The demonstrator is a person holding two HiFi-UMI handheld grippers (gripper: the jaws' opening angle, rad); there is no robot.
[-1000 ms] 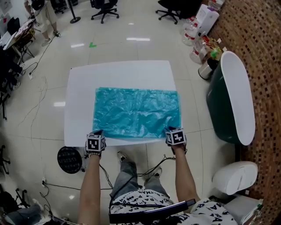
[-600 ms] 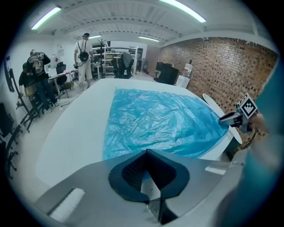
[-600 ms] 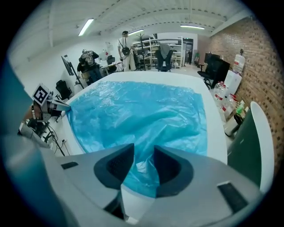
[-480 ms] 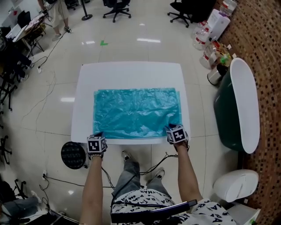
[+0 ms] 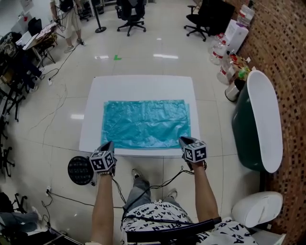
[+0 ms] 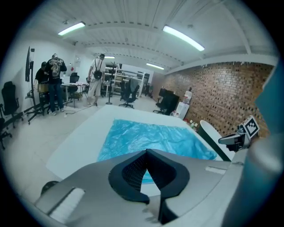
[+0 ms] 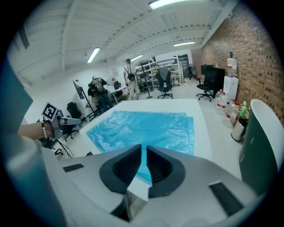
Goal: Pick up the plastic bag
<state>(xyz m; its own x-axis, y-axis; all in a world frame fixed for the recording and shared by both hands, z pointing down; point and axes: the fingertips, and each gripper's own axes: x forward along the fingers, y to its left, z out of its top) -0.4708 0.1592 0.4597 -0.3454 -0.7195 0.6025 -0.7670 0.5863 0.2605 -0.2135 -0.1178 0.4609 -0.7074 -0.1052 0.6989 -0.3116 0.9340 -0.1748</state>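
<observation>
The blue plastic bag (image 5: 146, 123) lies flat and crinkled on the white table (image 5: 138, 83); it also shows in the left gripper view (image 6: 151, 137) and the right gripper view (image 7: 146, 126). My left gripper (image 5: 109, 143) hovers over the bag's near left corner, its tips (image 6: 146, 151) touching and nothing held. Above the near right corner hangs my right gripper (image 5: 184, 140). Its jaws (image 7: 144, 146) have just been closing and leave a thin slit with nothing between them. Through both pairs of jaws I see the bag's near edge resting on the table.
A dark green tub with a white lid (image 5: 260, 119) stands right of the table. A round black disc (image 5: 79, 170) and cables lie on the floor by my left arm. Water bottles (image 5: 224, 48), office chairs and people (image 5: 67, 14) are at the back.
Both grippers have risen from the table's near edge, where they sat at the bag's near corners. The bag has stayed flat.
</observation>
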